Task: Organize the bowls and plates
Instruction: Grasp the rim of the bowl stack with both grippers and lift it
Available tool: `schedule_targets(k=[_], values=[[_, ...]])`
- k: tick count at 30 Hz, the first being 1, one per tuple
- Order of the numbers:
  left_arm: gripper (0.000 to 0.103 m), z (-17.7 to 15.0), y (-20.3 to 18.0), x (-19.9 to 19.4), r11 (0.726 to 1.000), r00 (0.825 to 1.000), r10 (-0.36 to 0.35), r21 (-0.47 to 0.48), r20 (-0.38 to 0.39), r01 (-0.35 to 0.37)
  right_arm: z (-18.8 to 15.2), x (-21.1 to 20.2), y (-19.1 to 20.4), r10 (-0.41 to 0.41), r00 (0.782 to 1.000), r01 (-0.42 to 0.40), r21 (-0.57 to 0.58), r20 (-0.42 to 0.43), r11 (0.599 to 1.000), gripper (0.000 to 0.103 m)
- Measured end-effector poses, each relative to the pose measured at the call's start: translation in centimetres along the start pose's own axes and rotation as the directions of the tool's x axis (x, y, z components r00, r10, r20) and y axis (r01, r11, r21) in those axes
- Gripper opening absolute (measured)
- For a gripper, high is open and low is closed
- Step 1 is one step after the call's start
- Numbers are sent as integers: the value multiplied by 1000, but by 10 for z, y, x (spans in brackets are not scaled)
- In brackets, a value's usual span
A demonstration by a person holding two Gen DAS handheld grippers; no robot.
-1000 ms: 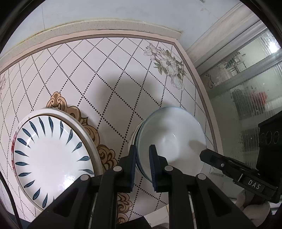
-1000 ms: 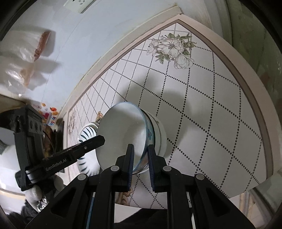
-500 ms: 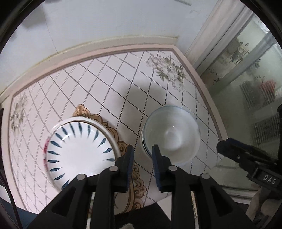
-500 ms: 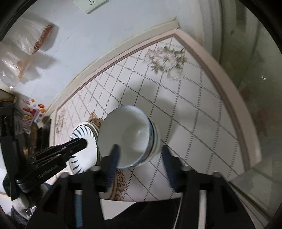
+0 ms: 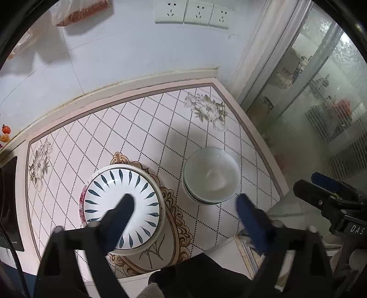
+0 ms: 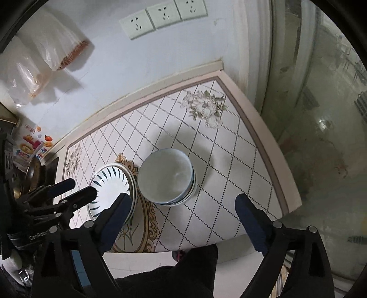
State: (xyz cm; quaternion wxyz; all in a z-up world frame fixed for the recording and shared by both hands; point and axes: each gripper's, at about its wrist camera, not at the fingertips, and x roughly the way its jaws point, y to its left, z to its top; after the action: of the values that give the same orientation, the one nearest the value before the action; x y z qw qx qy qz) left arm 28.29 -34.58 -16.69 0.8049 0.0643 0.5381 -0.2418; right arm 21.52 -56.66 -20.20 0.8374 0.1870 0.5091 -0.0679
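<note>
A stack of white bowls [image 5: 211, 175] stands on the tiled counter, right of a stack of plates topped by a white plate with blue leaf marks [image 5: 121, 201]. My left gripper [image 5: 184, 206] is open and empty, raised above and in front of both stacks. My right gripper [image 6: 182, 205] is open and empty, raised above the bowls [image 6: 166, 176] and beside the plates [image 6: 112, 188]. The left gripper also shows at the left of the right wrist view [image 6: 73, 191], and the right gripper at the right of the left wrist view [image 5: 321, 185].
The counter [image 5: 146, 128] ends at a front edge near me and a right edge by a glass door [image 5: 309, 96]. Wall sockets [image 5: 191, 13] and hanging plastic bags [image 6: 45, 52] are on the back wall. A stove edge [image 5: 8, 201] lies at the left.
Both grippers let go of the bowl, opened wide and pulled up and back from the counter. The bowl now rests on the bowl stack.
</note>
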Motion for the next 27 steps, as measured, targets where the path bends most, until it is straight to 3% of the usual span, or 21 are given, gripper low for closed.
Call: schedule_targets(k=[8, 15, 18, 21, 27], values=[[99, 15, -1, -2, 999, 999, -35, -24, 6, 35, 8, -16, -13, 60, 998, -60, 46, 17, 997, 98], [99, 39, 12, 61, 992, 993, -70, -108, -99, 59, 21, 38, -41, 161, 985, -151, 138, -58, 979, 98], [99, 45, 25, 97, 986, 982, -70, -161, -178, 41, 21, 82, -55, 244, 962, -216, 204, -120, 955, 98], [98, 48, 33, 128, 981, 972, -57, -193, -230, 12, 16, 136, -65, 324, 925, -268, 267, -197, 926, 98], [93, 50, 39, 188, 962, 927, -153, -265, -344, 61, -2, 200, -73, 404, 875, -304, 348, -267, 887, 98]])
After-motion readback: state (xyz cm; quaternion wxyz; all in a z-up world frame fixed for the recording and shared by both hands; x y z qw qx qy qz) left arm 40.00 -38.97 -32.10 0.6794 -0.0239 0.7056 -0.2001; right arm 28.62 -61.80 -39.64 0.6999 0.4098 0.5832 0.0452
